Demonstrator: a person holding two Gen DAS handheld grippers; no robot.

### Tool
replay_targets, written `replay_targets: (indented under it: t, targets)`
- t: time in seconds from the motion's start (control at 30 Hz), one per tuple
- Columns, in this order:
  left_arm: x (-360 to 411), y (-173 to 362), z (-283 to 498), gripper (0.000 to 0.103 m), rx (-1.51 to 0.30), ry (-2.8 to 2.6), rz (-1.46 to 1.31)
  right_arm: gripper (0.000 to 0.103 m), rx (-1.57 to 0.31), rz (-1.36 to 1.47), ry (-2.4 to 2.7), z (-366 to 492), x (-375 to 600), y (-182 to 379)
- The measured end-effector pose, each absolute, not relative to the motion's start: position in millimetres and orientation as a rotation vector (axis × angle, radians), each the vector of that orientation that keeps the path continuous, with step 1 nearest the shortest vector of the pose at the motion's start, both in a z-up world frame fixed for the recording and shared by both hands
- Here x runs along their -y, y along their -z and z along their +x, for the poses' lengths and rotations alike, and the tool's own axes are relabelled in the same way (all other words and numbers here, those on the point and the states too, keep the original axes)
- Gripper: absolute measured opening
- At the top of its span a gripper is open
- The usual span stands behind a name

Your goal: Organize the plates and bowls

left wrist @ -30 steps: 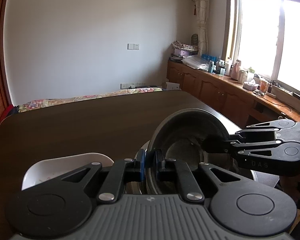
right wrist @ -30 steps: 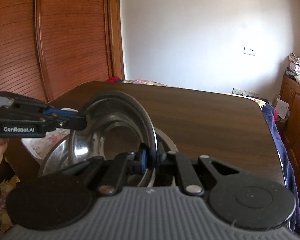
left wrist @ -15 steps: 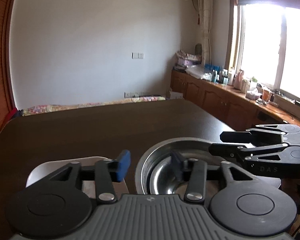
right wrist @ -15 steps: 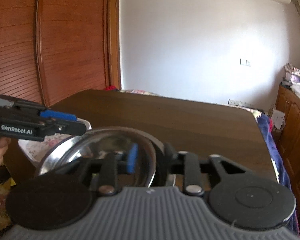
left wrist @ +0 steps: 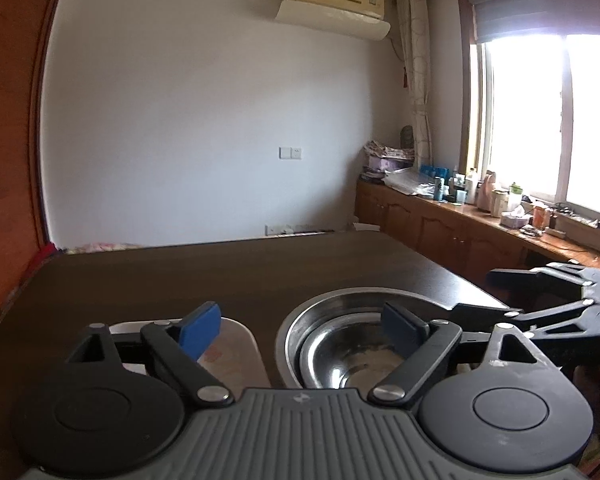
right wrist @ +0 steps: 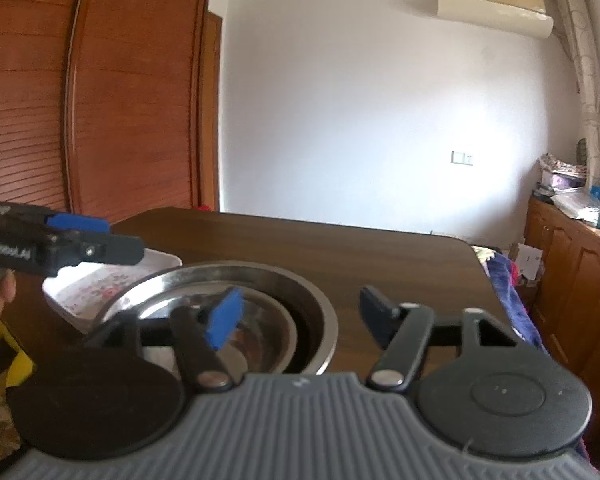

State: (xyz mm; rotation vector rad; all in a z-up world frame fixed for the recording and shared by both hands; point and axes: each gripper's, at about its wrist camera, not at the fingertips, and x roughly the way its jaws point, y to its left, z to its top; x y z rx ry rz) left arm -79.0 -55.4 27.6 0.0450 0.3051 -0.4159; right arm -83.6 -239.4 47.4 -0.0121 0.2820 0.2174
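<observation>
My left tongs point(left wrist: 300, 330) and right tongs point(right wrist: 300, 314) both stood wide apart, gripping nothing. The steel bowls point(left wrist: 332, 344) sat nested on the dark desk point(left wrist: 220, 276), with the white flowered dish point(right wrist: 100, 288) just beside them on my left.

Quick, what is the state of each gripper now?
Left gripper: open, holding nothing.
Right gripper: open, holding nothing.
</observation>
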Motion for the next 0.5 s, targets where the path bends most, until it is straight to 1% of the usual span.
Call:
replay_targets:
  t: [0.03, 0.13, 0.2, 0.27, 0.33, 0.4, 0.5]
  targets:
    - [55.1, -25.9, -80.9, 0.101, -0.303, 0.414, 0.046, 0.084, -0.277, -0.005, -0.211, -85.1, 241.0, -46.7]
    - [51.6, -19.6, -79.4, 0.101, -0.318, 0.413, 0.021, 0.092, -0.26, 0.018, -0.208, -88.1, 244.8, -43.4]
    - [49.9, -15.5, -78.7, 0.101, -0.323, 0.413, 0.01, 0.094, -0.256, 0.019, -0.197, -89.8, 243.9, -39.2]
    - [48.4, -12.3, -76.9, 0.101, -0.327, 0.424, 0.0, 0.095, -0.25, 0.023, -0.191, -90.2, 242.1, -34.6]
    - [45.9, -9.5, -75.0, 0.097, -0.342, 0.434, -0.017, 0.095, -0.249, 0.032, -0.183, -90.4, 240.1, -30.0]
    - [45.2, -6.9, -71.3, 0.086, -0.362, 0.449, -0.022, 0.095, -0.255, 0.051, -0.181, -88.0, 239.8, -26.2]
    - [46.3, -3.4, -68.2, 0.078, -0.373, 0.451, -0.019, 0.095, -0.265, 0.067, -0.188, -85.5, 241.9, -23.5]
